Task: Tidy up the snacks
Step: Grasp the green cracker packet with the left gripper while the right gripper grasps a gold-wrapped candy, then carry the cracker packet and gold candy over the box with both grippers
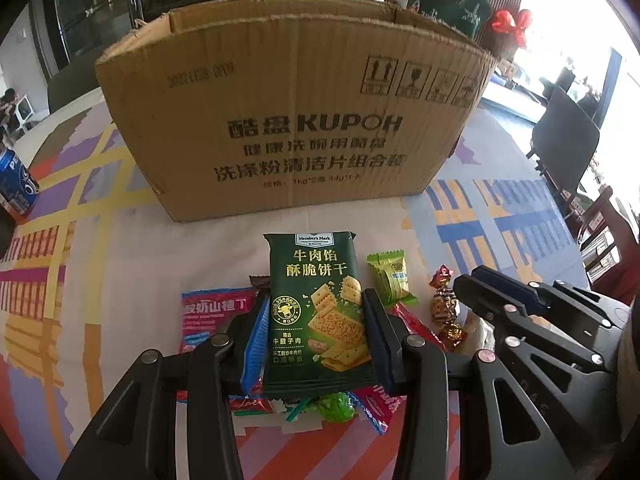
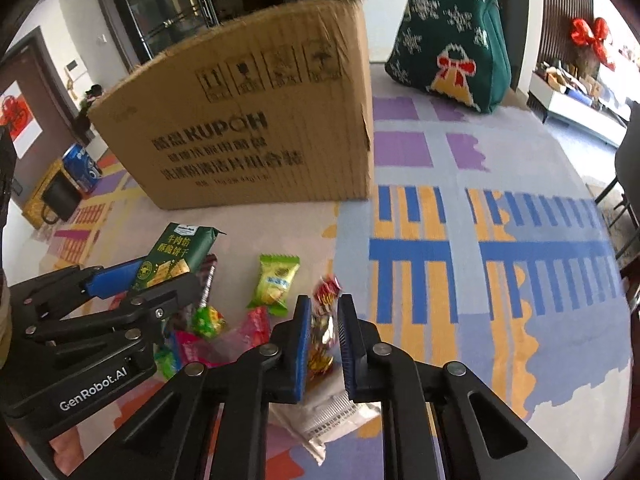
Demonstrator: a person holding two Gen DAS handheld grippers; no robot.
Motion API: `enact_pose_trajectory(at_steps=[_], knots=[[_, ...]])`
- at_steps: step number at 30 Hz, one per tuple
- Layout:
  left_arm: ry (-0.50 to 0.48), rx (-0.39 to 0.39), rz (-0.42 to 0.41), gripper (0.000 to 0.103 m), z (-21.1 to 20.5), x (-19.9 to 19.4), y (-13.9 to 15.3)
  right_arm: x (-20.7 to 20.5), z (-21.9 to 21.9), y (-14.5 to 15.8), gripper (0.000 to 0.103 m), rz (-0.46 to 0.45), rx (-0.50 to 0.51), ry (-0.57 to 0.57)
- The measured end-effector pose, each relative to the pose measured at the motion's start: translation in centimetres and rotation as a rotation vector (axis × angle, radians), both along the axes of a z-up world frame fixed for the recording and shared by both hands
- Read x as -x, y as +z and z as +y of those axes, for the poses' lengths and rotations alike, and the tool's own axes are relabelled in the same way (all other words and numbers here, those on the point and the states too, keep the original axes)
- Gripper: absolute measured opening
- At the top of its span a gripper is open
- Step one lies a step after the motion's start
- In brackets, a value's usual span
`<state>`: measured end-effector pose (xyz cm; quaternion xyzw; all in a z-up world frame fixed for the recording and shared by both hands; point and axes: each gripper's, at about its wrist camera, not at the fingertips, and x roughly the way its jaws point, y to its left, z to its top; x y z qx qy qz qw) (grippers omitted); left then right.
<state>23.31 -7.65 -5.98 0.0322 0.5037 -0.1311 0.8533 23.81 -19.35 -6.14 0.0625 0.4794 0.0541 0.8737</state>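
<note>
Here, a green cracker packet (image 1: 318,312) is pinched by the left claw (image 1: 316,328) and a gold-and-red wrapped candy (image 2: 323,332) by the right claw (image 2: 323,344), before a cardboard box (image 1: 296,112).

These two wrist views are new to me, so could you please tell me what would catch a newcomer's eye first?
The big cardboard box printed KUPOH stands at the back of the patterned tablecloth. In front of it, the left claw grips a dark green cracker packet above a scatter of small snacks. Beside it, the right claw is closed on a red and gold foil candy.
</note>
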Motion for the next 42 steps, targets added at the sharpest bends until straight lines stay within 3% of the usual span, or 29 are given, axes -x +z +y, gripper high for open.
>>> enact_pose_trajectory(at_steps=[8,16,22,42], knots=[[-0.002,0.002,0.006,0.044,0.2,0.7,-0.2,-0.3,-0.5,-0.8,0.020,0.032,-0.040,-0.001],[-0.002,-0.008,0.017,0.044,0.1,0.6,-0.8,-1.2,0.1,-1.7,0.020,0.056,0.004,0.027],[-0.003,-0.008,0.012,0.044,0.0,0.6,-0.8,-1.5,0.3,-2.0,0.021,0.081,-0.057,0.047],[0.005,0.000,0.002,0.044,0.3,1.1,-0.4,-1.1,1.3,-2.2,0.020,0.069,-0.004,0.074]])
